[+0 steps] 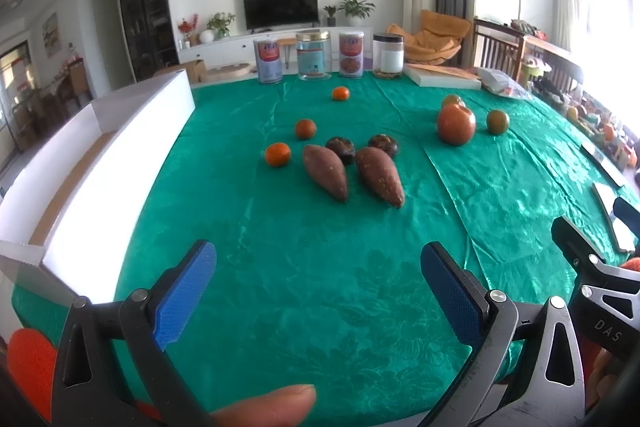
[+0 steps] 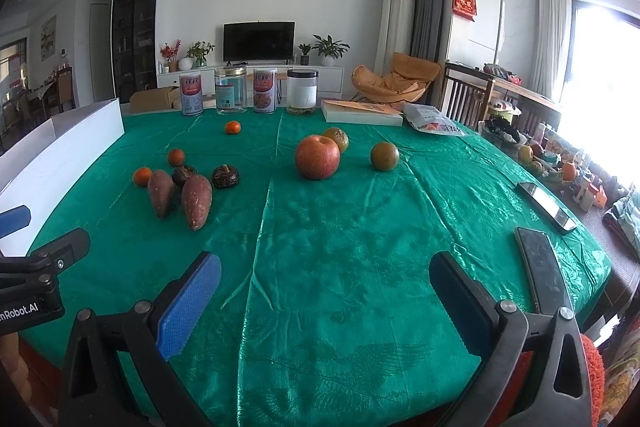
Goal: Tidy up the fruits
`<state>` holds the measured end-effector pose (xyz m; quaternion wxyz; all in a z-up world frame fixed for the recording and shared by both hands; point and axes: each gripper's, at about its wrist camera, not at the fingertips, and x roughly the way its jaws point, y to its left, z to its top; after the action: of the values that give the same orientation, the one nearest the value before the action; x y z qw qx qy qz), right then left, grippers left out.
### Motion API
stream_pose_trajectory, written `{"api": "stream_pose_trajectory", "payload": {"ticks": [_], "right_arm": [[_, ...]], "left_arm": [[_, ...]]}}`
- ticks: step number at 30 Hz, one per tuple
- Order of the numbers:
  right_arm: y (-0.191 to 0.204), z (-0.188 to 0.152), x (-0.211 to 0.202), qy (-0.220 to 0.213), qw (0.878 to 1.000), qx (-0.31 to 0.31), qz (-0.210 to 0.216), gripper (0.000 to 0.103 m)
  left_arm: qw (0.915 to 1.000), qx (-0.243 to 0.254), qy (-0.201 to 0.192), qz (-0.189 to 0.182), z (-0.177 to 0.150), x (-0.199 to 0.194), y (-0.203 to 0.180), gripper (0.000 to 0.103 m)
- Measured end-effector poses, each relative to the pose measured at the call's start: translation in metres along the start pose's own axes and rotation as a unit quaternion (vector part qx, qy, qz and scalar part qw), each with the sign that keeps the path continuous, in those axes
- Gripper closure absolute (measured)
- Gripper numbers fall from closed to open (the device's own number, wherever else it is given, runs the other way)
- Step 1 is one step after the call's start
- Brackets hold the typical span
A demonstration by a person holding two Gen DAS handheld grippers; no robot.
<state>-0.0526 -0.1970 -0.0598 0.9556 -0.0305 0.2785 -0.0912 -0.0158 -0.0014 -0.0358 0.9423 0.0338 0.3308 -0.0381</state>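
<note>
We hold both grippers above the near edge of the table [image 2: 360,227], which is covered in a shiny green cloth. Our left gripper [image 1: 318,291] has its blue-padded jaws wide apart with nothing between them, and our right gripper [image 2: 325,301] is likewise spread and empty. The fruit lies toward the middle of the table in two loose groups. On the left side, two sweet potatoes [image 1: 324,171] lie side by side with their tips toward us, two dark round fruits [image 1: 341,149] just behind them, and three small oranges [image 1: 277,154] scattered beside and beyond them, the farthest near the far edge. On the right side a red apple [image 2: 317,157] sits with one greenish-orange citrus [image 2: 337,138] touching or just behind it and another [image 2: 384,156] near it to the right. A white open box [image 1: 120,155] runs along the table's left edge. Four jars [image 2: 231,95] stand in a row at the far edge, and two phones [image 2: 538,259] lie near the right edge.
</note>
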Motion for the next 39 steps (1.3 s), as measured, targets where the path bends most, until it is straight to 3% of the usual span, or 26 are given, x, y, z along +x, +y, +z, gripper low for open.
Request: {"api": "stream_pose_trajectory", "payload": {"ticks": [10, 39], "right_arm": [[-0.008, -0.001, 0.002, 0.004, 1.0, 0.015, 0.001, 0.0], [0.001, -0.004, 0.005, 0.011, 1.0, -0.001, 0.005, 0.0]], "left_arm": [[0.9987, -0.013, 0.048, -0.008, -0.005, 0.013, 0.005, 0.001], [0.9988, -0.001, 0.048, -0.003, -0.006, 0.014, 0.004, 0.001]]}}
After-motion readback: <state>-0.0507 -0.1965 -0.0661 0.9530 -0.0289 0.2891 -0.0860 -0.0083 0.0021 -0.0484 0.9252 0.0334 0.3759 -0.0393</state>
